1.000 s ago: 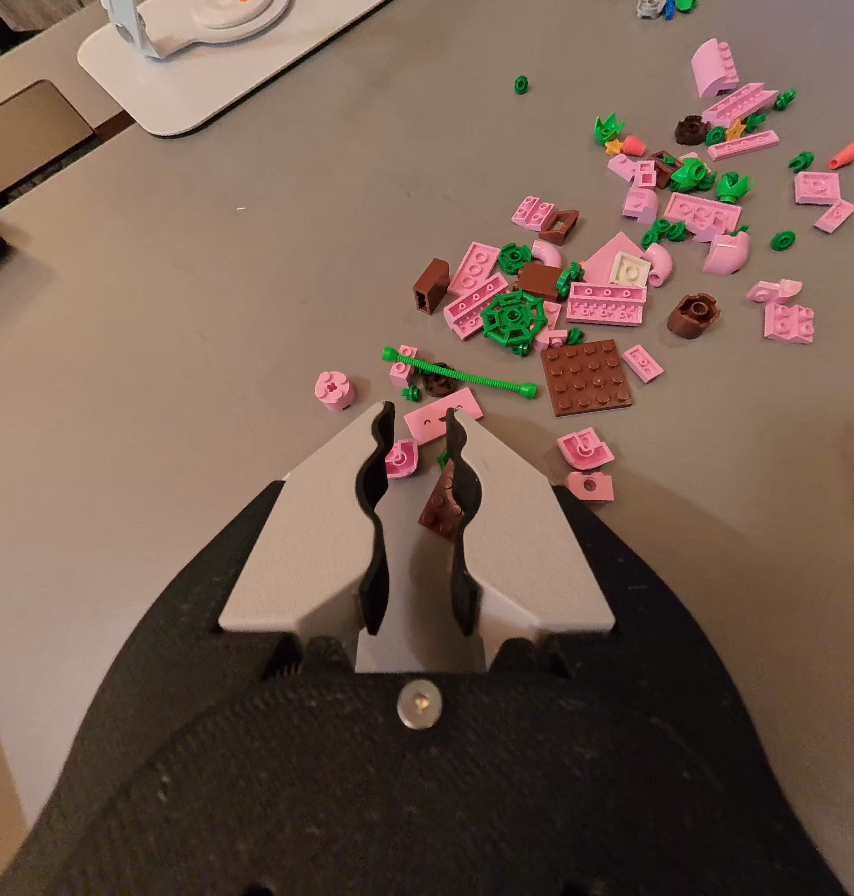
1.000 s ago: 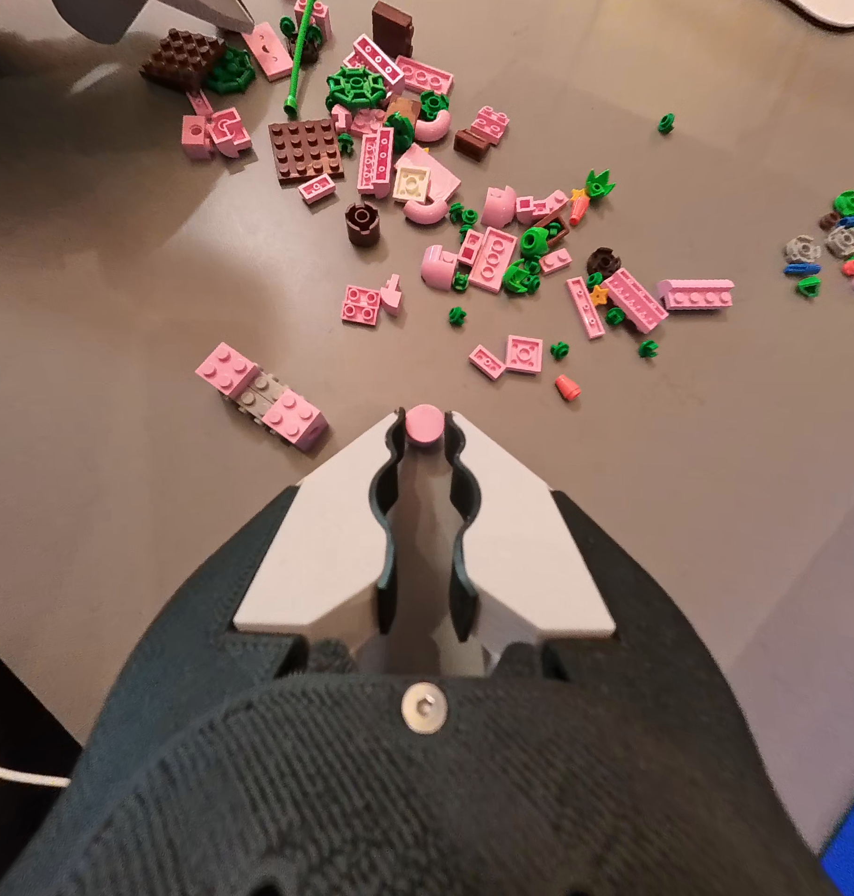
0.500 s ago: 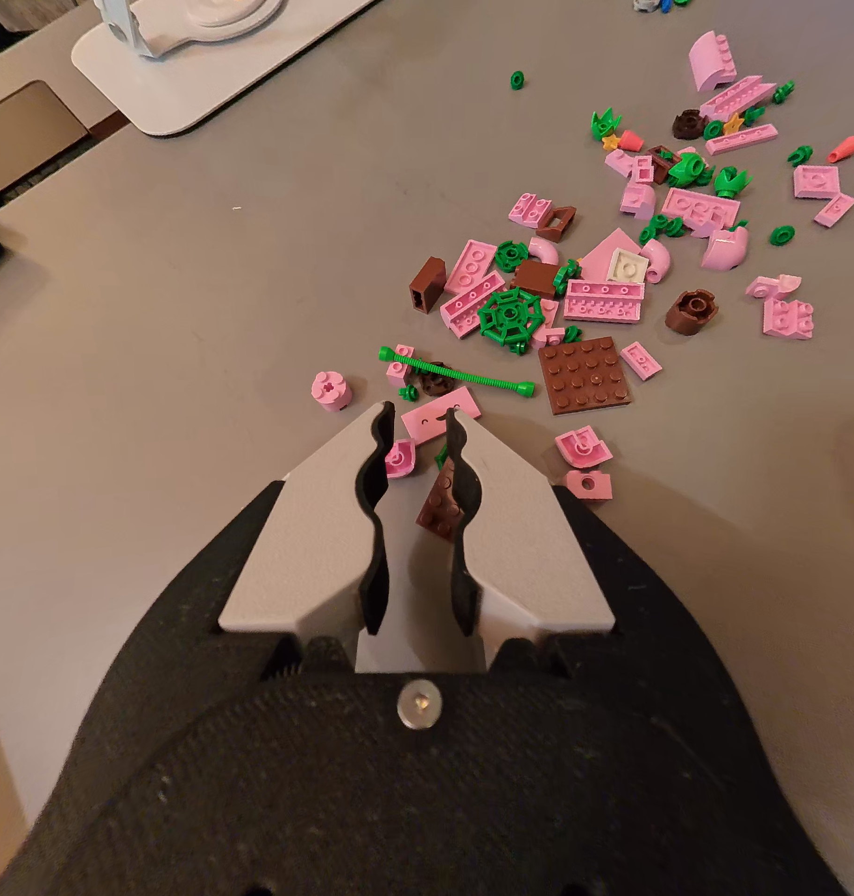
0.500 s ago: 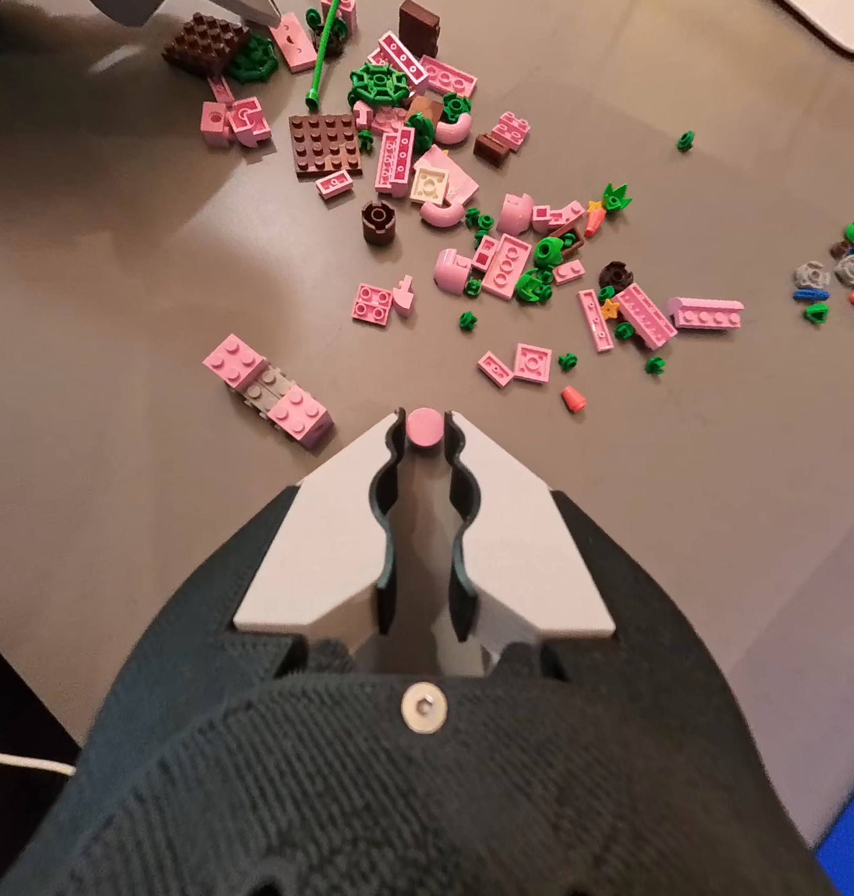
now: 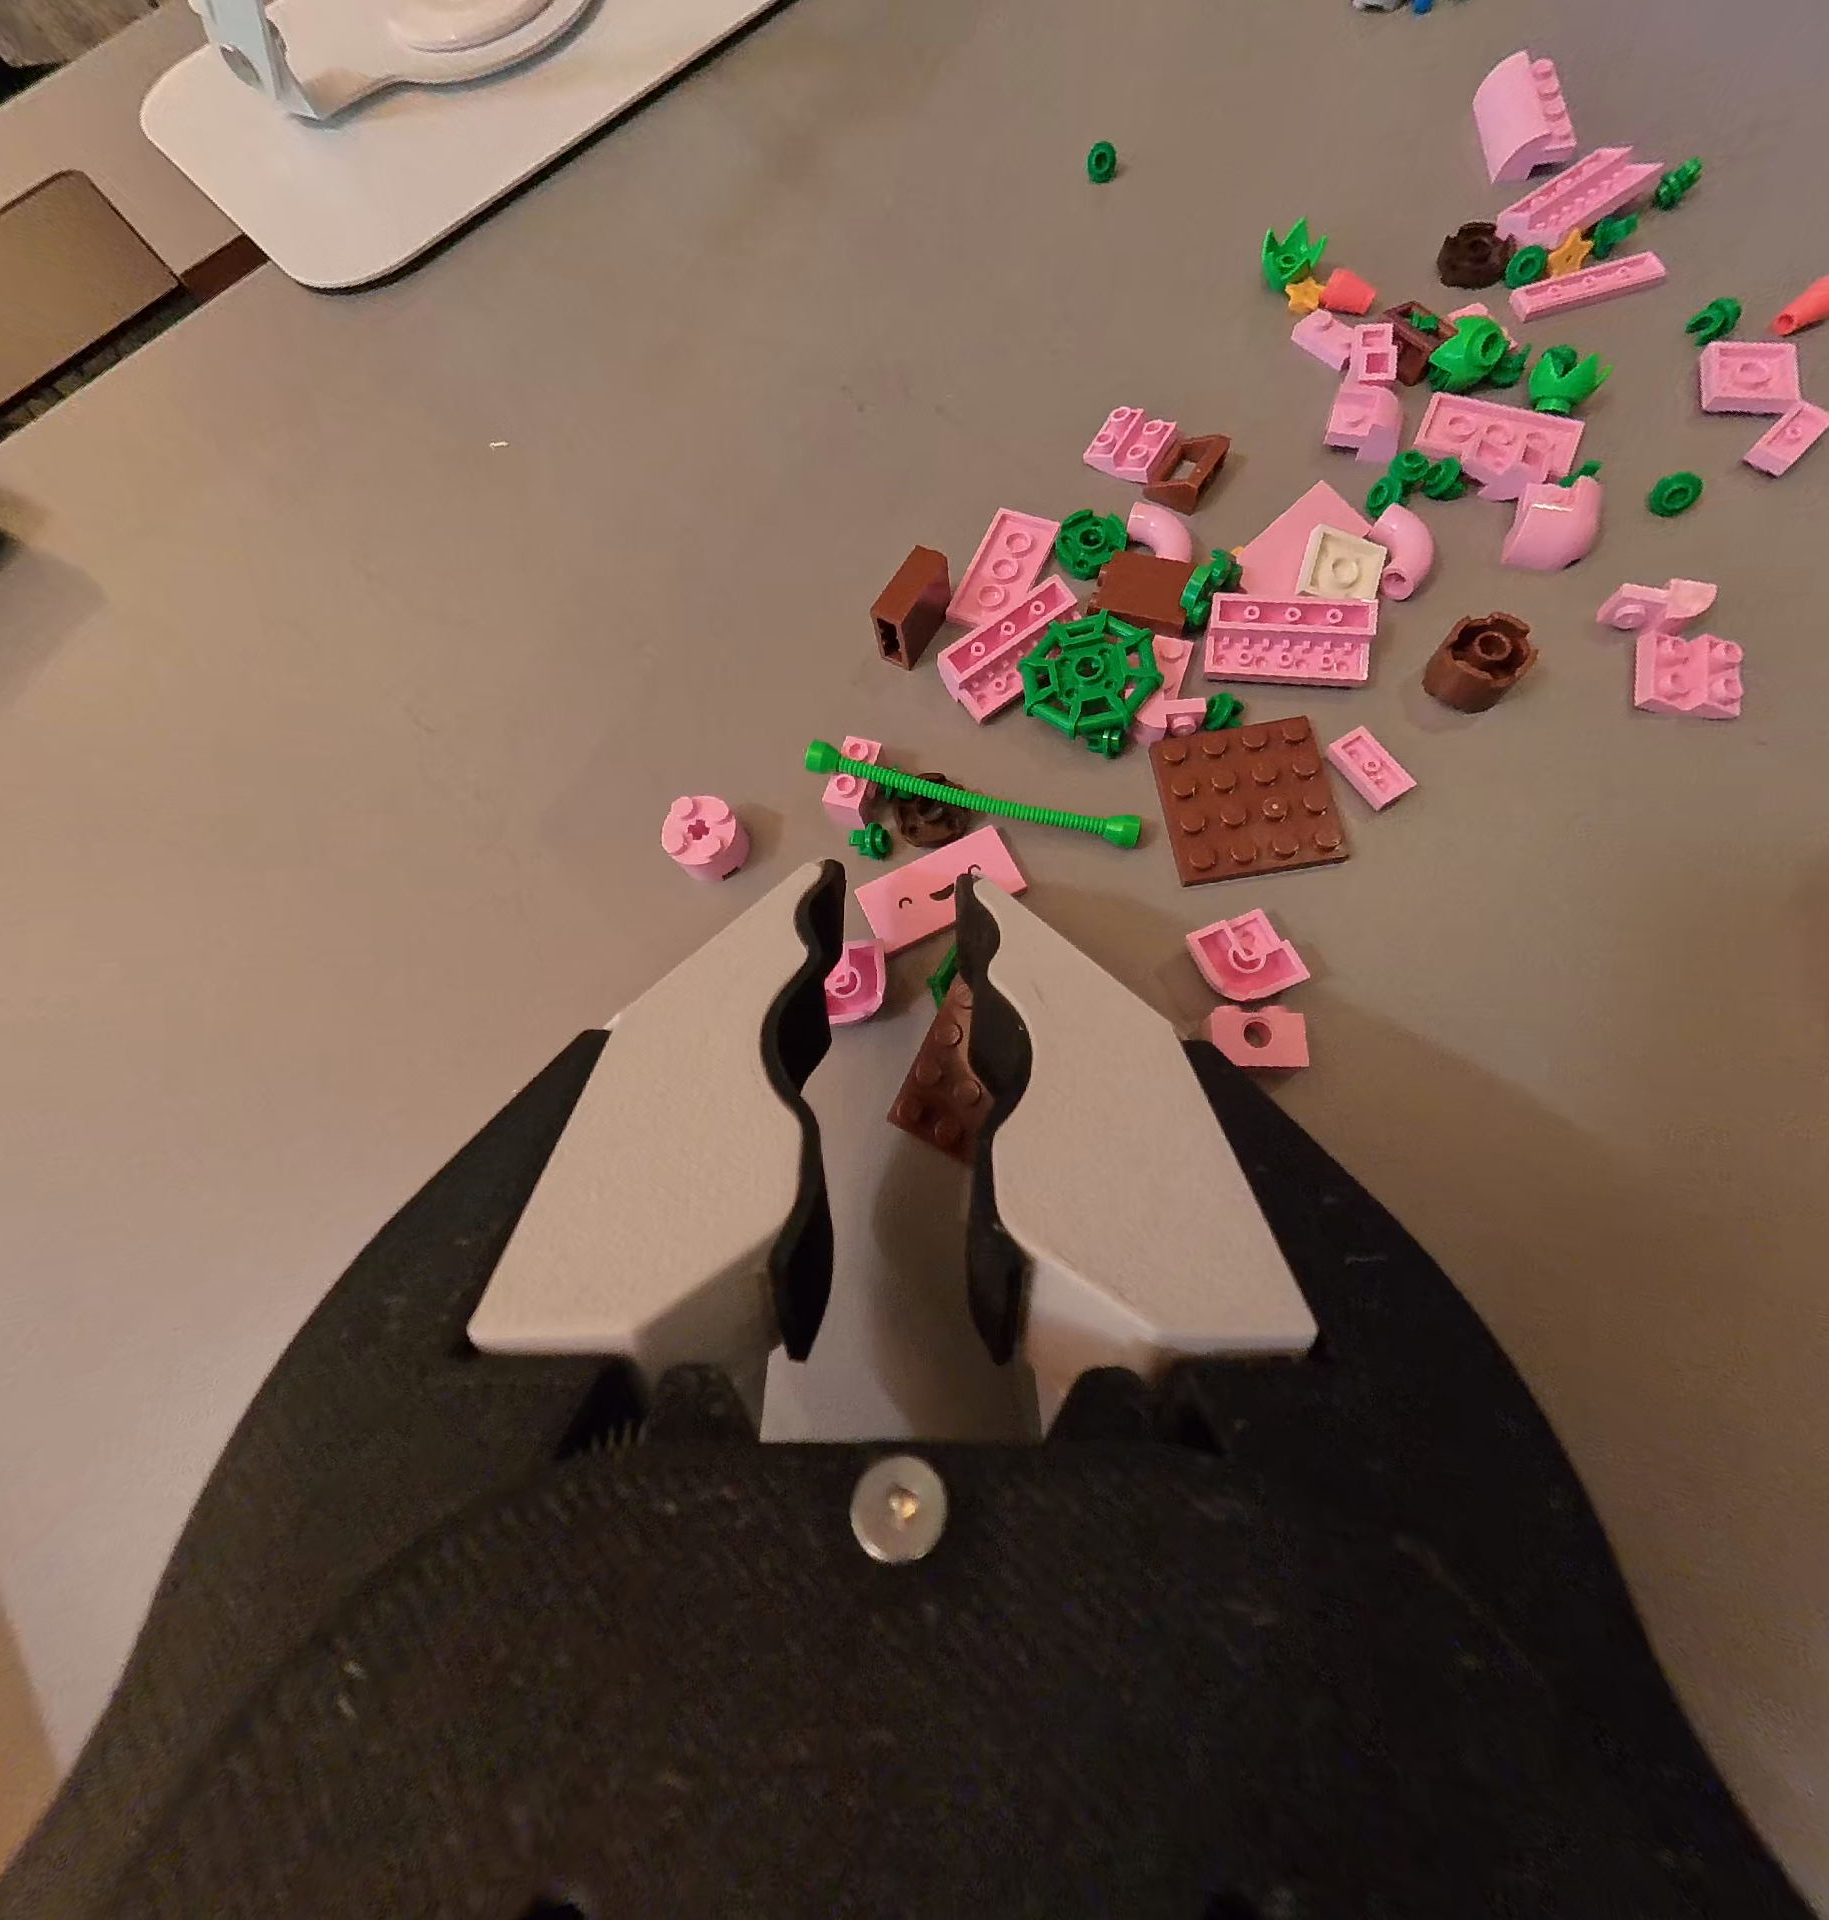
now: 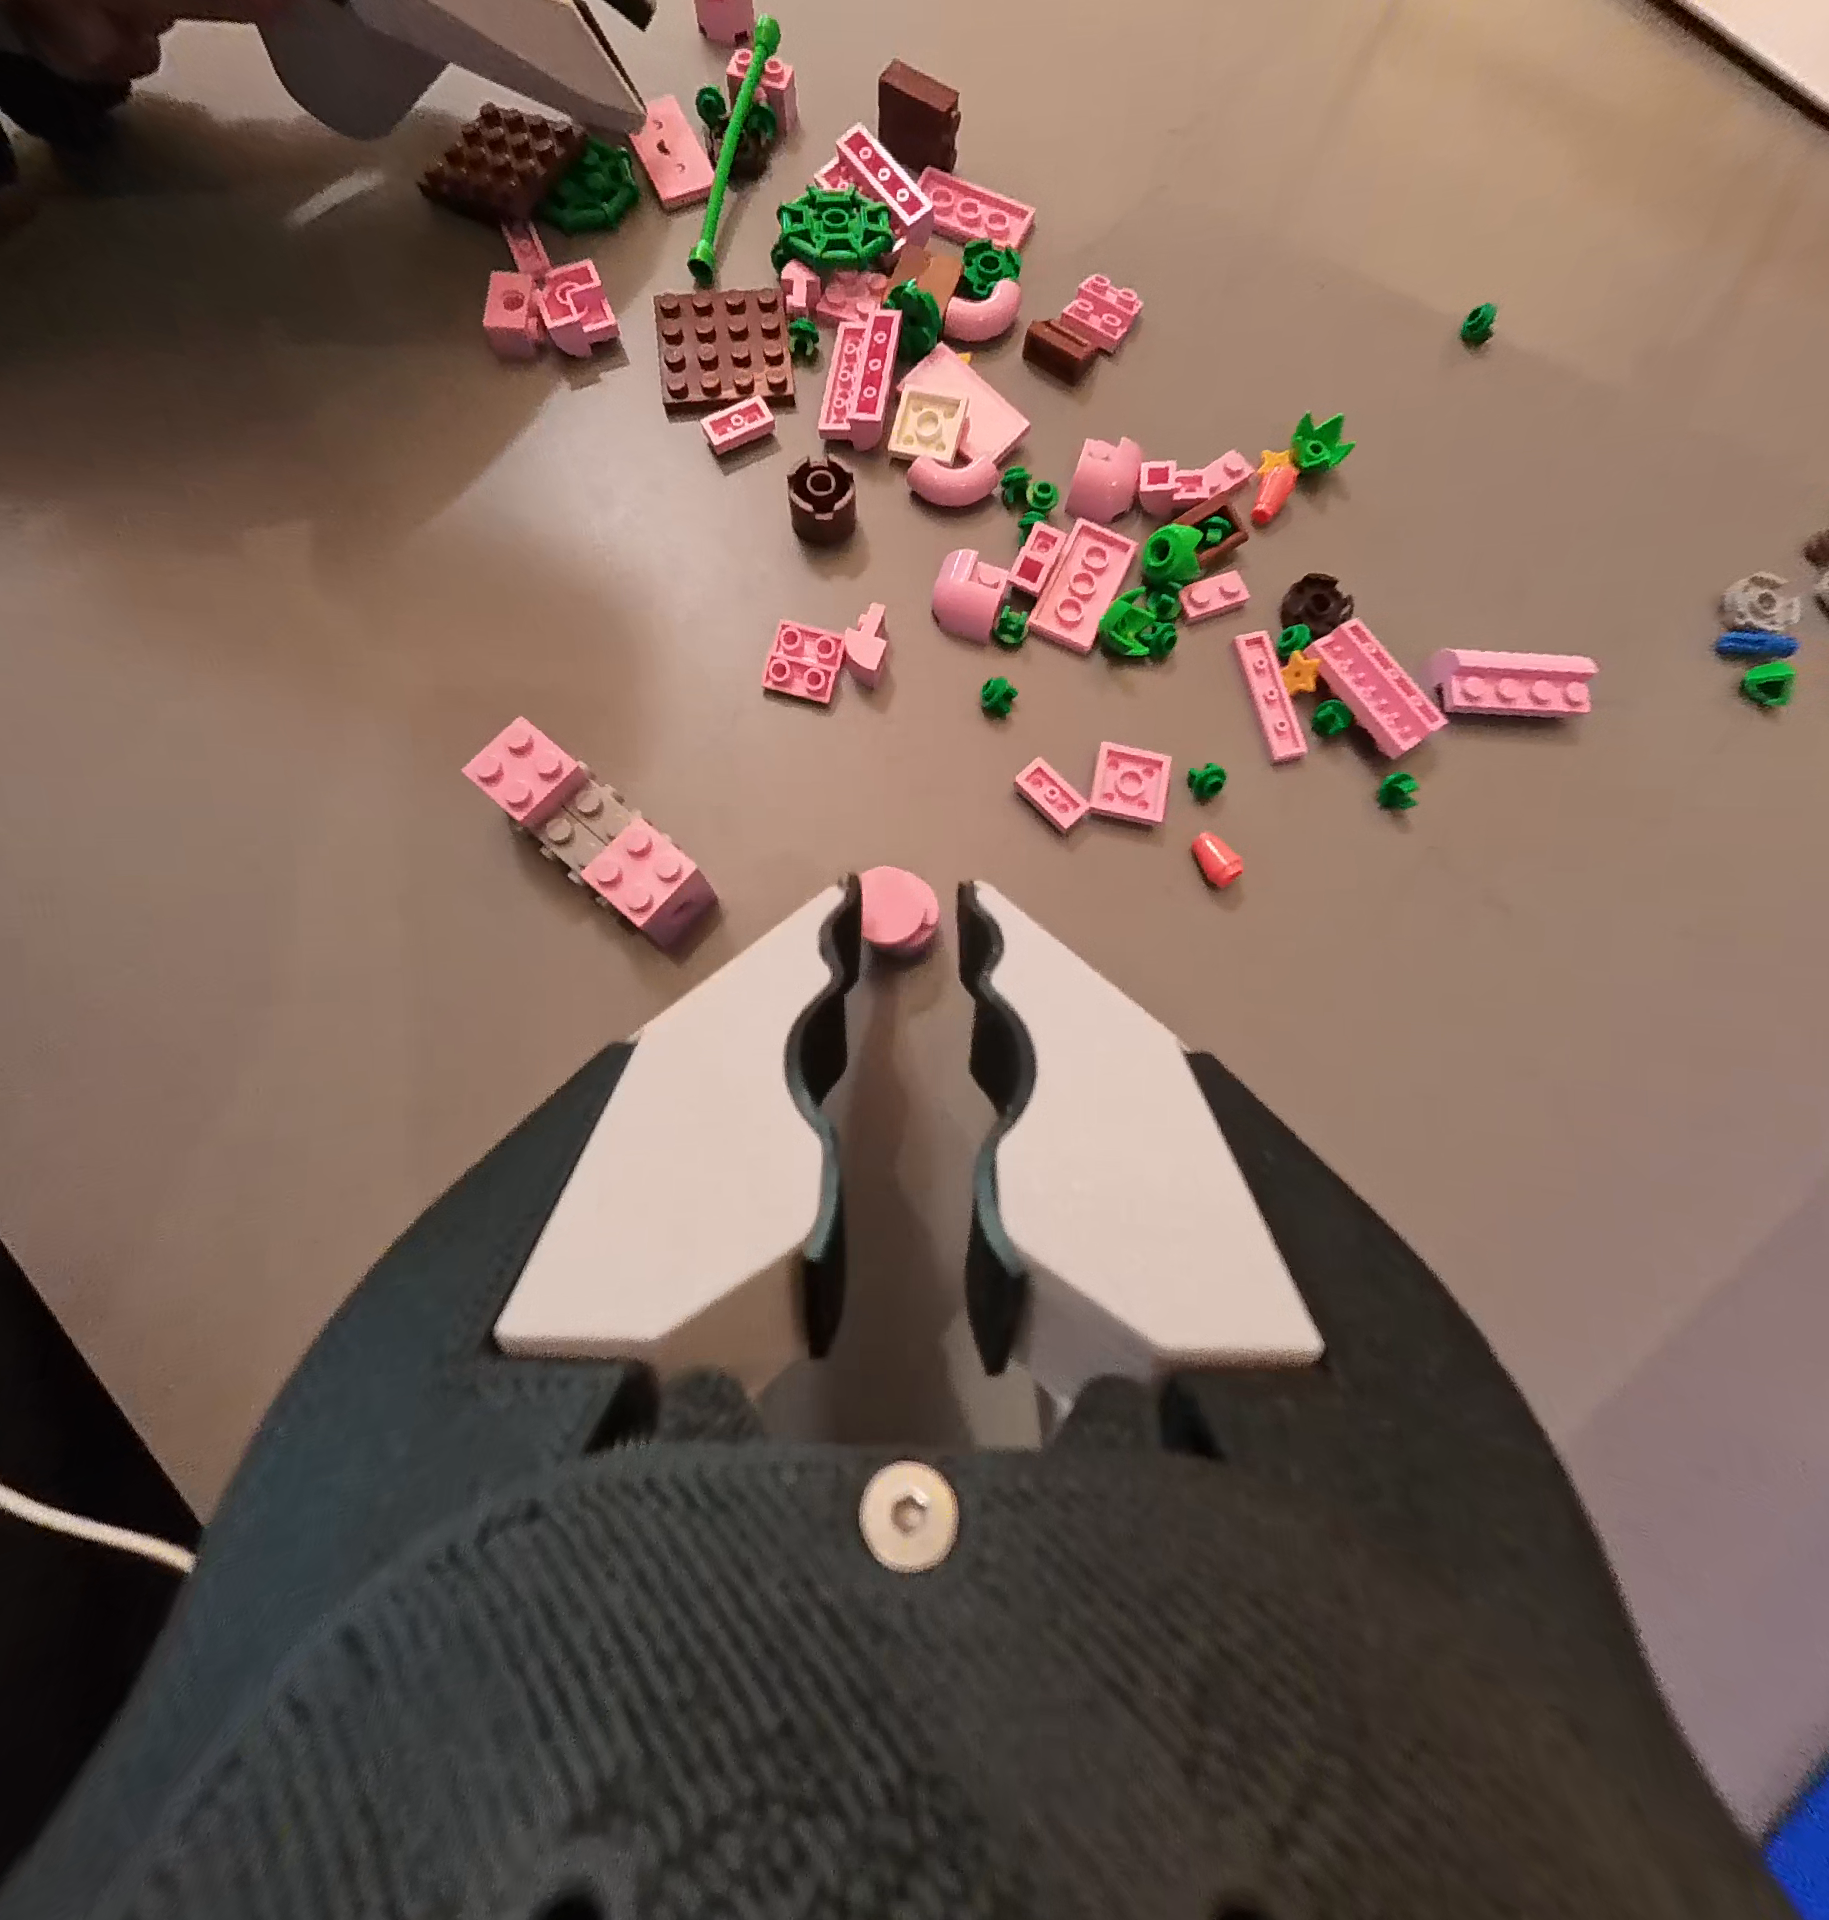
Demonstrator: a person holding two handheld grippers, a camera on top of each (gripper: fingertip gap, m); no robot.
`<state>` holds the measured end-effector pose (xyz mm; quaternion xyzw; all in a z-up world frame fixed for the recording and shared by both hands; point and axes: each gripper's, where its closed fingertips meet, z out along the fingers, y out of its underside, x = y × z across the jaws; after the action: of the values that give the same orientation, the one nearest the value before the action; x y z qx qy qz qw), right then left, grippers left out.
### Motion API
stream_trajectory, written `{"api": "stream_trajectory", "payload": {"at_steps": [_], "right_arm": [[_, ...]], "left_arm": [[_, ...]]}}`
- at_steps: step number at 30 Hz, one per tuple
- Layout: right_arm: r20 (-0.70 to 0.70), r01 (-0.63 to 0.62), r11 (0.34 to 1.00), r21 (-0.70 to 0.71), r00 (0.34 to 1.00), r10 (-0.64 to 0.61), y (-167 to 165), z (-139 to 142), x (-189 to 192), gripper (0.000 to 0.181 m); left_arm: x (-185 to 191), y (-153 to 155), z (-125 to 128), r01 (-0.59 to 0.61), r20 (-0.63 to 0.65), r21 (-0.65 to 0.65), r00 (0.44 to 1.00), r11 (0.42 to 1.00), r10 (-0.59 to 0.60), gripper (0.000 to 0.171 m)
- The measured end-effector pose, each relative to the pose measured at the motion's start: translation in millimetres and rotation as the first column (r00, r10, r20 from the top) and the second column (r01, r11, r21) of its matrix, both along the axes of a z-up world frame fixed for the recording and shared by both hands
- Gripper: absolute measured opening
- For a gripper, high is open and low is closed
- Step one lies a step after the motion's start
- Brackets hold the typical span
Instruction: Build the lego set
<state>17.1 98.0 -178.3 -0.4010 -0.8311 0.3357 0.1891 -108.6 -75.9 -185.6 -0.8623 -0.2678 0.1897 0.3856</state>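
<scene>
Pink, brown and green lego pieces lie scattered on the grey table. My left gripper [image 5: 899,883] is open and empty. It hovers low over a brown studded plate [image 5: 941,1081] that its right finger partly hides, next to a pink face tile [image 5: 993,857]. It also shows top left in the right wrist view [image 6: 494,52], over that plate [image 6: 499,156]. My right gripper [image 6: 905,894] straddles a pink round tile [image 6: 894,920]. The left pad touches the tile and a narrow gap shows at the right pad. A pink-and-grey brick assembly [image 6: 588,831] lies just left of it.
A brown 4x4 plate [image 5: 1248,800], a green bar [image 5: 972,800] and a pink round brick [image 5: 702,836] lie ahead of my left gripper. A white board [image 5: 422,156] sits far left. Grey and blue pieces [image 6: 1803,623] lie far right. The table edge and a white cable [image 6: 58,1507] are at lower left. The tips of one gripper are about 20 cm away from the tips of the other. About 6 cm separates my left fingertips from the brown 4x4 plate [image 5: 1248,800]. Look for it in the right wrist view [image 6: 720,344] too.
The pink round tile has shifted against my right gripper's left pad, with a gap now at the right pad. The right view shifted slightly. My left gripper barely moved.
</scene>
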Motion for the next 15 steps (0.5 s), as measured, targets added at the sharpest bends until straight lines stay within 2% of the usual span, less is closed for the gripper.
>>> {"api": "stream_trajectory", "payload": {"at_steps": [5,11,15], "right_arm": [[0.003,-0.065,0.997,0.041,0.998,0.064,-2.0,-1.8,5.2,0.022],[0.045,-0.141,0.990,-0.011,0.989,0.142,-3.3,1.5,4.7,0.023],[0.060,-0.175,0.985,0.006,0.983,0.174,-5.2,-2.1,3.5,0.023]], "left_arm": [[0.2,0.1,-0.3,0.001,0.000,-0.002,1.000,1.000,-0.001,0.020],[0.5,0.2,-0.3,0.002,-0.001,-0.003,1.000,1.000,-0.002,0.020],[0.4,0.1,-0.4,0.001,0.002,-0.001,1.000,1.000,-0.001,0.020]]}}
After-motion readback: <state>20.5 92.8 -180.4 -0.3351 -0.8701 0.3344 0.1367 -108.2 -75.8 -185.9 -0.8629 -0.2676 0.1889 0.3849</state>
